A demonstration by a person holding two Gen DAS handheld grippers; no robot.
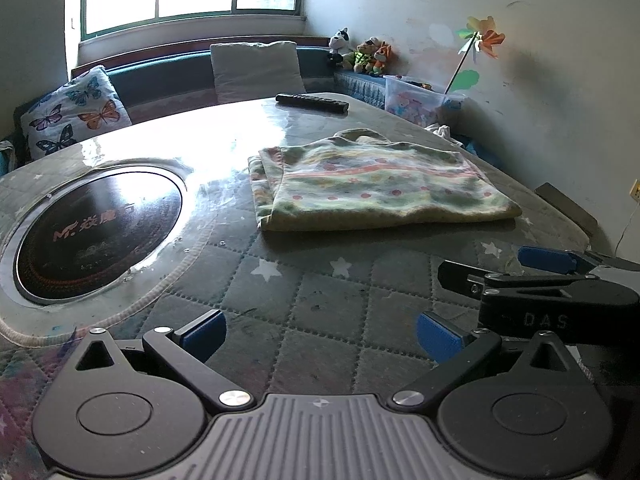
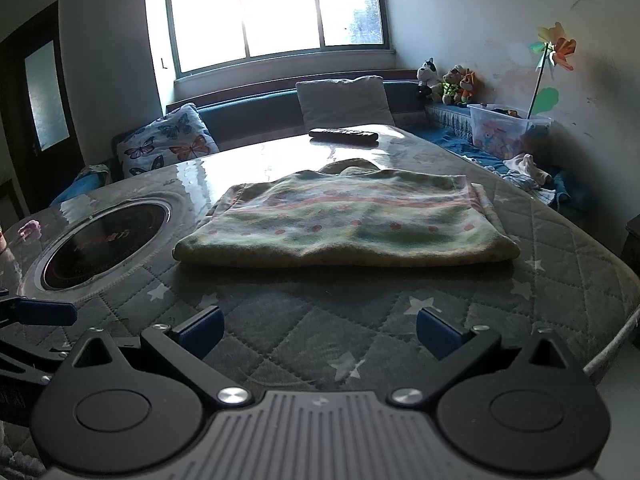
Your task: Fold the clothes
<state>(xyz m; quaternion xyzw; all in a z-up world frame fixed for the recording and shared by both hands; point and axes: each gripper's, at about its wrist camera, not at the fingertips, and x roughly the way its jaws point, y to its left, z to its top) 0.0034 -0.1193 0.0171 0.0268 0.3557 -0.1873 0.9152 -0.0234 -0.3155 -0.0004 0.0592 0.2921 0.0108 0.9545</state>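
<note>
The folded garment [image 2: 344,216], a fuzzy top in pale green, pink and yellow stripes with red dots, lies flat on the table [image 2: 560,248], its thick folded edge turned toward both cameras and its neckline on the far side. A sleeve layer shows along the garment's side nearest the round cooktop [image 1: 96,232], a dark glass disc set into the table (printed lettering shows on it). Beyond the garment, near the table's far edge, lies a black remote control [image 2: 344,134]. The quilted table cover [image 1: 304,304] with white stars runs from the garment's near edge to both tools.

The left hand-held gripper [image 1: 320,338] hovers on the near side of the garment, well apart from it, its blue-padded jaws spread wide and holding nothing. The right hand-held gripper [image 2: 320,334] hangs likewise short of the garment's folded edge, jaws apart and empty; in the left view it appears at the right [image 1: 540,276].

Behind the garment, past the table, a bench carries a butterfly cushion [image 2: 168,146], a grey cushion [image 2: 344,98] and plush toys [image 2: 448,82], beside a clear plastic box [image 2: 504,130] with a pinwheel [image 2: 554,50].
</note>
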